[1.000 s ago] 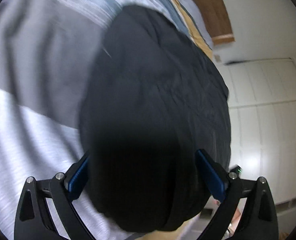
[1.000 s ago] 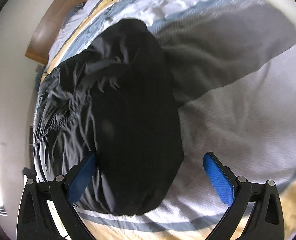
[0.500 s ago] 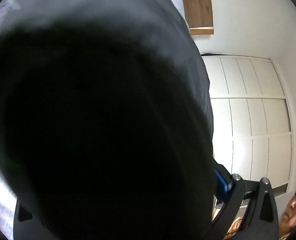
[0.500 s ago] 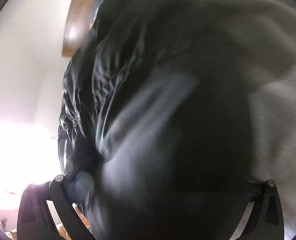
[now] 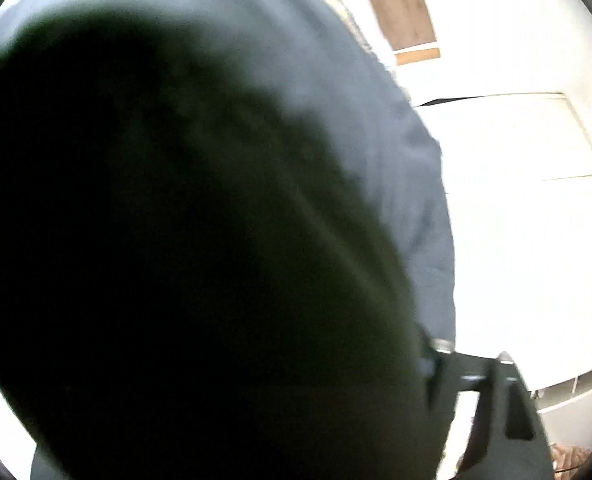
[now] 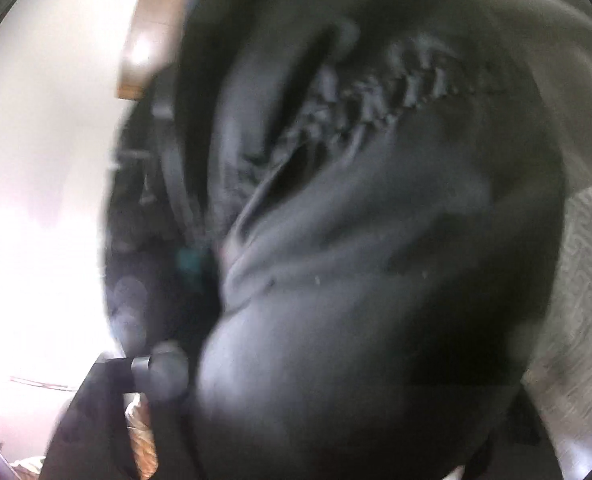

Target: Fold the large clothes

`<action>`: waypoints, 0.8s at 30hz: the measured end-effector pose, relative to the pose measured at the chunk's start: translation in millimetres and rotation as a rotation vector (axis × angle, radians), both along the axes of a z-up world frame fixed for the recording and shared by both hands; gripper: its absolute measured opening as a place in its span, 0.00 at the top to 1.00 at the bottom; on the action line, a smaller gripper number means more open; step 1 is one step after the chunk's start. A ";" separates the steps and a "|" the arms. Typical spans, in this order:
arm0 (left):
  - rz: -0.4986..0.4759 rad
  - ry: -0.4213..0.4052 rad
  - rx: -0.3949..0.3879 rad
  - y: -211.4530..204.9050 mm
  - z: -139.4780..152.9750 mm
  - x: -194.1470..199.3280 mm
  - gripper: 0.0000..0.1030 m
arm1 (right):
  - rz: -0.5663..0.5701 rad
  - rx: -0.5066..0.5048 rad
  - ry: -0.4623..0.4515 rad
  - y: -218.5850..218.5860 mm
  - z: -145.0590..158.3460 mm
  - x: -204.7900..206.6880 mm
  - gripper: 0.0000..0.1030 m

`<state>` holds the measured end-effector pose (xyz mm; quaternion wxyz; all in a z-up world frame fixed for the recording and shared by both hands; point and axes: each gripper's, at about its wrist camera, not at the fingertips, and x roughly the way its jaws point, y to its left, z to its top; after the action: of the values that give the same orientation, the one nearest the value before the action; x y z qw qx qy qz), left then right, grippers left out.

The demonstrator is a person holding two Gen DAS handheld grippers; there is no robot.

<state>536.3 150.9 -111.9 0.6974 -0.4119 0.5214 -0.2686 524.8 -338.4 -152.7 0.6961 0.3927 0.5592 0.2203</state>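
Observation:
A large black garment (image 5: 216,240) fills most of the left wrist view, pressed close to the lens. It hides the left gripper's fingers; only the black frame of the right-hand finger (image 5: 496,400) shows. In the right wrist view the same garment (image 6: 376,260) bulges over the gripper, with a gathered seam across its top. It covers the fingertips; only part of the left-hand finger frame (image 6: 144,392) shows. The pads are hidden, so I cannot see how the jaws stand.
White wardrobe doors (image 5: 528,220) and a wooden headboard (image 5: 396,4) lie to the right in the left wrist view. A patterned white bedspread (image 6: 584,280) shows at the right edge of the right wrist view. A bright window glare (image 6: 36,240) fills its left side.
Both grippers have pushed into the black garment and risen with it. The cloth now covers the blue pads that showed a second ago. The bed has mostly dropped out of view.

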 end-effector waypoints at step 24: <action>-0.033 -0.346 -0.055 -15.0 166.3 -124.5 0.61 | 0.105 0.012 -0.450 80.1 187.6 -52.9 0.70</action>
<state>411.8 135.9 54.4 0.7606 -0.3700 0.3927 -0.3611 471.9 -258.3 34.9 0.7884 0.3083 0.4084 0.3415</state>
